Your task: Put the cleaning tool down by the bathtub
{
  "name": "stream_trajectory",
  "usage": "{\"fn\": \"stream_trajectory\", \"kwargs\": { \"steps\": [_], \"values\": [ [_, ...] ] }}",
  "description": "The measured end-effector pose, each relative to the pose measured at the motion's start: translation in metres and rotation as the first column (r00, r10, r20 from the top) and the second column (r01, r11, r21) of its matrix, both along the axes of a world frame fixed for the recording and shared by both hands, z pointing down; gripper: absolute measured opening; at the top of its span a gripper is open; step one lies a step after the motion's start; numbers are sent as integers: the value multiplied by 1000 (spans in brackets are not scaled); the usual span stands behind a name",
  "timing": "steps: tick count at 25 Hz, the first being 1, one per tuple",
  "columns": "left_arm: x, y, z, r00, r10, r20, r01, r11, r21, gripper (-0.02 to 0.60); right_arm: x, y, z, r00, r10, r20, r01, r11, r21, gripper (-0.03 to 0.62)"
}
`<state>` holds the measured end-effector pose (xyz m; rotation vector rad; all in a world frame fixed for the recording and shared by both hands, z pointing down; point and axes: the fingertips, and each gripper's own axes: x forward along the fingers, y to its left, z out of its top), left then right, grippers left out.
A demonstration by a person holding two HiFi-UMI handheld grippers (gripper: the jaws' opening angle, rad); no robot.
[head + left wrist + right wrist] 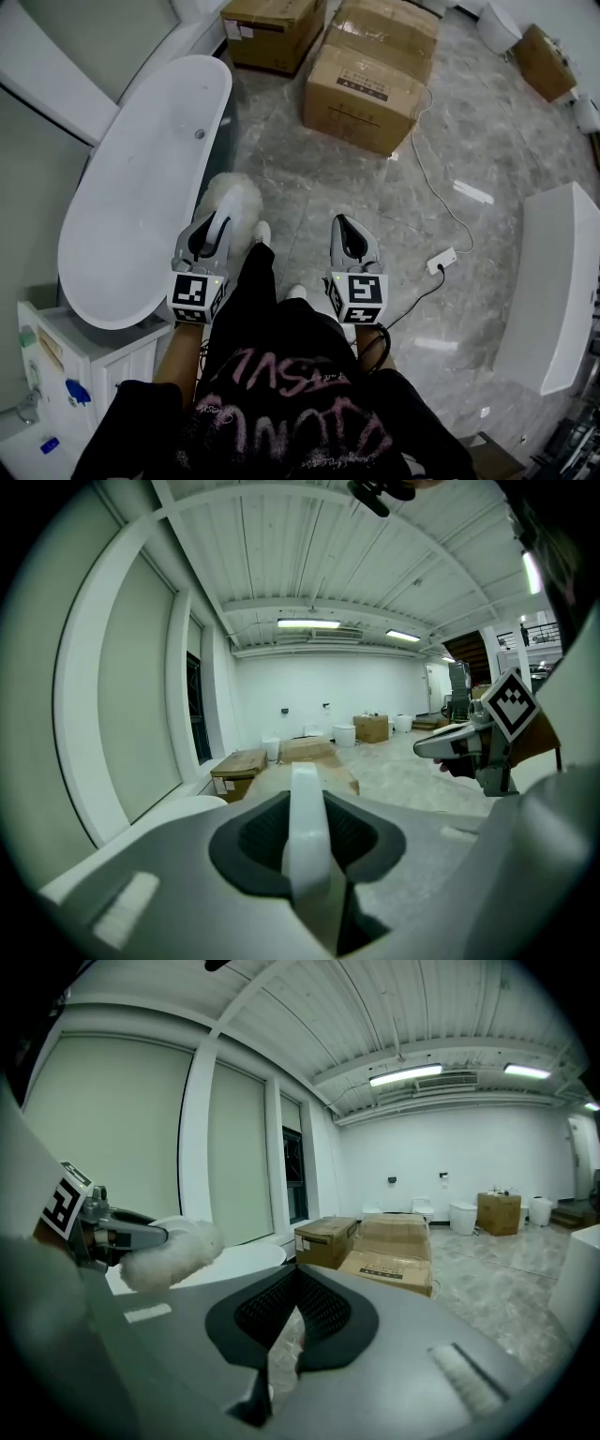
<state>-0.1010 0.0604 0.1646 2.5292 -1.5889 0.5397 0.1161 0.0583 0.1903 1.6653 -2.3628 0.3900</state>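
Two grippers are in play. The left gripper (pixel 208 236) is clamped on the white handle (pixel 305 836) of the duster (pixel 234 197), whose fluffy head hangs just beside the tub (pixel 141 187) rim. The right gripper (pixel 349 239) is closed and empty. If released from this height, I think the duster may bounce away or tip into the tub.

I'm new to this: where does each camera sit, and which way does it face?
Head view: on the person's head, facing steeply down at bathtub and floor; shows their shirt, left tool and right tool.
Left gripper view: rides the left tool, looking along jaws clamping the duster toward cardboard boxes.
Right gripper view: rides the right tool, facing likewise.
Shared: both gripper views show the boxes and the opposite tool.
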Motion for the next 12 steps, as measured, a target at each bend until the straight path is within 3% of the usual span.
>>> {"fn": "stream_trajectory", "kwargs": {
  "steps": [4,12],
  "values": [
    [4,-27,5,1000,22,-1,-22,1000,7,92,5,-20,6,1000,3,-28,-3,1000,5,14],
    [-3,-73,42,1000,21,-16,-22,998,-50,92,0,-51,31,998,0,-62,-4,998,-56,14]
  ]
}}
